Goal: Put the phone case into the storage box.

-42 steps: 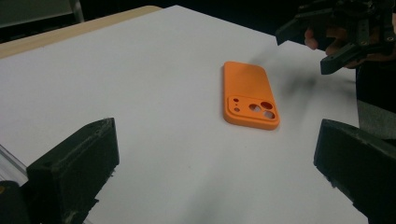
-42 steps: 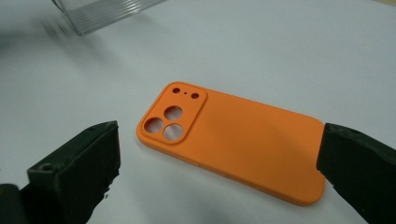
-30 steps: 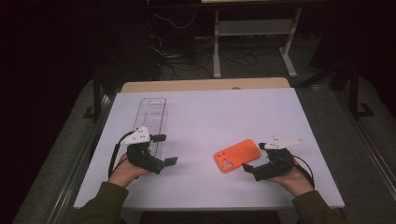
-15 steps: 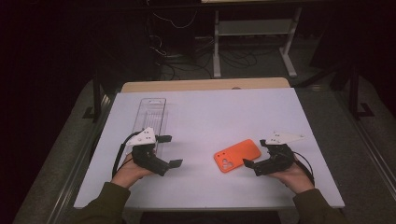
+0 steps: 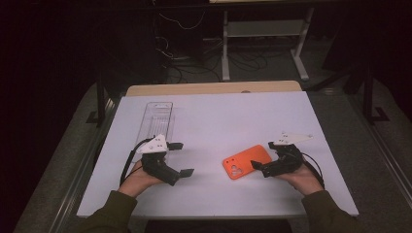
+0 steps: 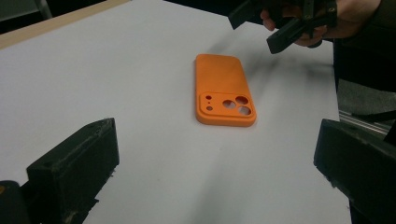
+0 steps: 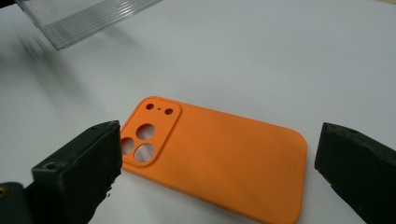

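- An orange phone case lies flat on the white table, right of centre and toward the near edge, with its camera cut-outs at its near-left end.
- The right gripper sits just right of the case, jaws released and spread wide. In the right gripper view the case lies just ahead of the two black jaws, not between them and touching neither.
- The left gripper is well left of the case, jaws also spread apart and holding nothing.
- A clear plastic tray lies on the far-left part of the table.
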Motion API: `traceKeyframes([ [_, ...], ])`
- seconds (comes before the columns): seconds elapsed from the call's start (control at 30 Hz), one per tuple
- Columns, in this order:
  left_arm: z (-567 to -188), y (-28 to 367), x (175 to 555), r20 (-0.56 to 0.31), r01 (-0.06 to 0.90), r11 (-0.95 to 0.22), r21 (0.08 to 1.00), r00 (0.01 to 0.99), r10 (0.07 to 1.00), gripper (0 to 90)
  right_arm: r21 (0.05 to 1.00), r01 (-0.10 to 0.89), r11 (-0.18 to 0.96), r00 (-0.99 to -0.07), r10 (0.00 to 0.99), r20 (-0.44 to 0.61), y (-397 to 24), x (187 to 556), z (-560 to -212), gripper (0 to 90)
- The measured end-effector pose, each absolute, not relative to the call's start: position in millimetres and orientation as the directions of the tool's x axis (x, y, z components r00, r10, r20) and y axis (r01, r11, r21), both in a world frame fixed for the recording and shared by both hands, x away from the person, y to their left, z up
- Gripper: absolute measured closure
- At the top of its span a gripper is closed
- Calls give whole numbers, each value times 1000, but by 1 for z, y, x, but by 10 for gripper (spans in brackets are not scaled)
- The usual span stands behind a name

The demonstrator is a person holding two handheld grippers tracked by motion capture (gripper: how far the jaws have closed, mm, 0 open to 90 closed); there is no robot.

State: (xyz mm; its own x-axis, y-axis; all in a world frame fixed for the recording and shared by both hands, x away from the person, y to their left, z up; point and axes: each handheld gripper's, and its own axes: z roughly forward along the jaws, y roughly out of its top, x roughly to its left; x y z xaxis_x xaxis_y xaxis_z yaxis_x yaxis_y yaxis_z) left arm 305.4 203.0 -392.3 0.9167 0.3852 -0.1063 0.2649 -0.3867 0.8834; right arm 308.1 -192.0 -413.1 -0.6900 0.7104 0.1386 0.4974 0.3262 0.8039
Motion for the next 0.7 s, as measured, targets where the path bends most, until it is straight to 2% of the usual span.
traceKeyframes([
  [0.4,-396,200,304,-108,268,-397,878,918,381,0,803,504,317,-679,720,142,-190,325,-412,46],
  [0.7,-396,200,304,-107,266,-398,878,919,379,0,792,526,310,-662,733,153,-192,337,-413,143],
])
